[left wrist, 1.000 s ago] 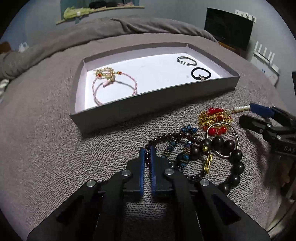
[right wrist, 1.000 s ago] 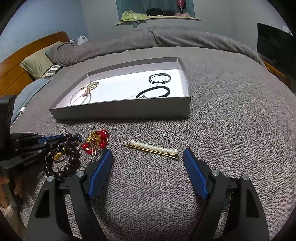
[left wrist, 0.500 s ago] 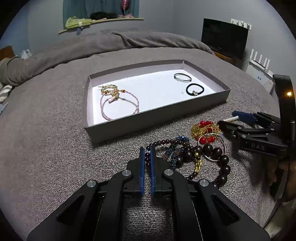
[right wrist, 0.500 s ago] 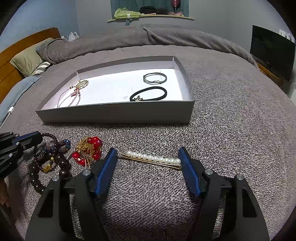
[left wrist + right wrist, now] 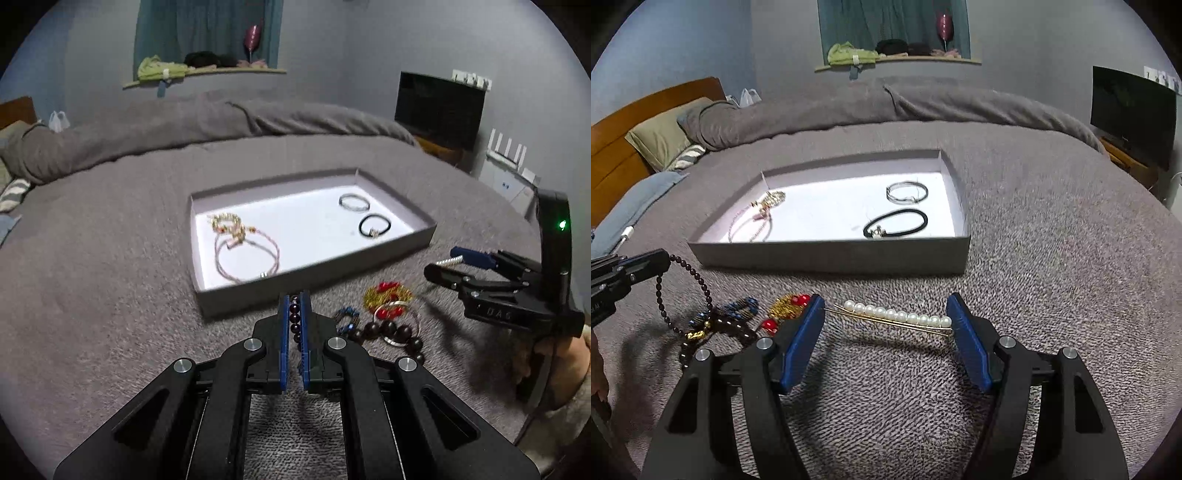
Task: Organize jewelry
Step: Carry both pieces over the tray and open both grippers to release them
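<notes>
My left gripper [image 5: 294,297] is shut on a dark beaded bracelet [image 5: 685,291] and holds it lifted above the bed; the beads show between its pads [image 5: 294,321]. My right gripper [image 5: 886,310] is open, its fingers on either side of a pearl hairpin [image 5: 897,316] lying on the grey blanket. A pile of jewelry [image 5: 384,314] with red, gold, blue and dark beads lies near both grippers. The grey tray [image 5: 369,260] holds a pink cord bracelet [image 5: 245,254], a silver bangle [image 5: 354,202] and a black hair tie [image 5: 375,226].
Everything rests on a grey bed cover [image 5: 1052,258]. Pillows and a wooden headboard [image 5: 635,125] are at the far left. A dark screen [image 5: 1132,110] stands at the right. The left gripper also shows at the left edge of the right wrist view [image 5: 628,269].
My left gripper has risen and moved toward the tray, lifting the dark beaded bracelet off the pile. My right gripper has come closer around the pearl hairpin.
</notes>
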`<state>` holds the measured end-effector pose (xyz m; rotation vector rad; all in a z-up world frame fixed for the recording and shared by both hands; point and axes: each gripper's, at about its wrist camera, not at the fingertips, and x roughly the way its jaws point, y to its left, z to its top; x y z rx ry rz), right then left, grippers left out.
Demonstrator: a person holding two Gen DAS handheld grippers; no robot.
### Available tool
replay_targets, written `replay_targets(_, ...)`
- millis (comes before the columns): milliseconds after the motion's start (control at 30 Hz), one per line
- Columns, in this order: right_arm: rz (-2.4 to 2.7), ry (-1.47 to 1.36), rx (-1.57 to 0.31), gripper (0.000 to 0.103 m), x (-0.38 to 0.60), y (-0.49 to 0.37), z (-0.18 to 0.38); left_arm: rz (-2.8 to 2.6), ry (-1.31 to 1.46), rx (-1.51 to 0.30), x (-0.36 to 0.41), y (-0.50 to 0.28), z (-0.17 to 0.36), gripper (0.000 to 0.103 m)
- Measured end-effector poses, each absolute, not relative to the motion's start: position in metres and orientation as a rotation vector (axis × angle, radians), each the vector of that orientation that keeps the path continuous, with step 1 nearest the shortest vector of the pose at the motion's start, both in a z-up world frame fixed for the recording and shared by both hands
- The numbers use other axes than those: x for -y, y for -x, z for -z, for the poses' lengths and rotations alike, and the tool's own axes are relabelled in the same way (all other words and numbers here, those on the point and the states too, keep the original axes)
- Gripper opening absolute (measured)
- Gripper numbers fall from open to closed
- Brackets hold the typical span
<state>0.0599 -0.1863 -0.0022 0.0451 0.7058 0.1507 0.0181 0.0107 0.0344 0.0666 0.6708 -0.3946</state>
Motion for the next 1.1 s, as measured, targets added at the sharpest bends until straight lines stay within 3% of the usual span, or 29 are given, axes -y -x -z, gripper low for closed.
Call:
replay_targets(433, -0.161, 0.005, -0.627, 0.068, 0.182, -0.077, -0.032, 0.352, -0.023, -0.59, -0.027, -0.027, -0.075, 0.006)
replay_targets(733, -0.226, 0.031, -0.643, 0.068, 0.171, -0.149, -0.043, 0.363, -0.108, -0.568, -0.008, -0.092, -0.106, 0.006)
replay_targets(1100, -0.276, 0.108, -0.854, 0.068, 0.129, -0.228, 0.0, 0.456, 0.018, -0.746, 0.02, -0.228, -0.054, 0.006)
